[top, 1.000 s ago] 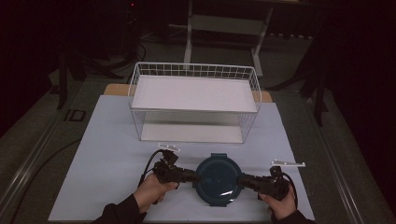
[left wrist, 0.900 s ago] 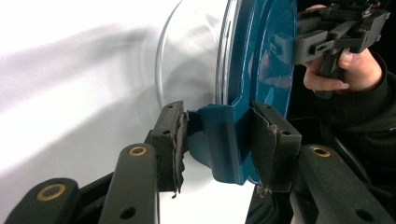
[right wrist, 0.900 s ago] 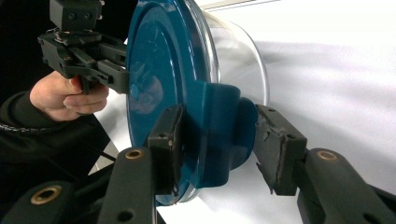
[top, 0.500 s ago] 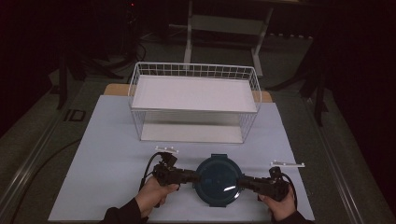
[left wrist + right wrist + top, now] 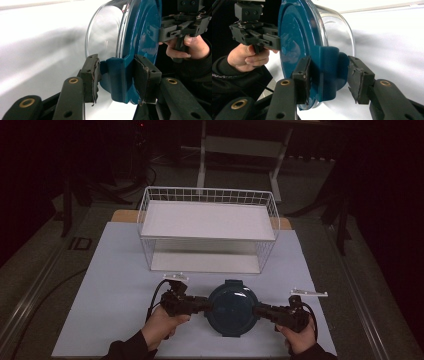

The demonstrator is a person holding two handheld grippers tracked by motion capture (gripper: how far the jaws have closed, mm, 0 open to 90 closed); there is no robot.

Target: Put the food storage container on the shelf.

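A round clear glass container with a dark blue lid [image 5: 232,306] rests on the pale mat near the front edge. My left gripper [image 5: 204,305] reaches in from its left side. In the left gripper view the gripper [image 5: 116,75] has both pads closed on the lid's blue side latch [image 5: 117,77]. My right gripper [image 5: 261,310] comes in from the opposite side. In the right gripper view its pads [image 5: 303,75] bracket the other latch [image 5: 328,72], one flat on the lid and one touching the latch's outer face. Each gripper is held by a hand.
A white wire basket [image 5: 210,196] with a white floor stands behind the container, in the middle of the mat [image 5: 110,285]. The far hand [image 5: 190,47] shows behind the lid in the left gripper view. The ground around the table is dark.
My right gripper has edged slightly left, in against the lid's side. The container and my left gripper have stayed where they were.
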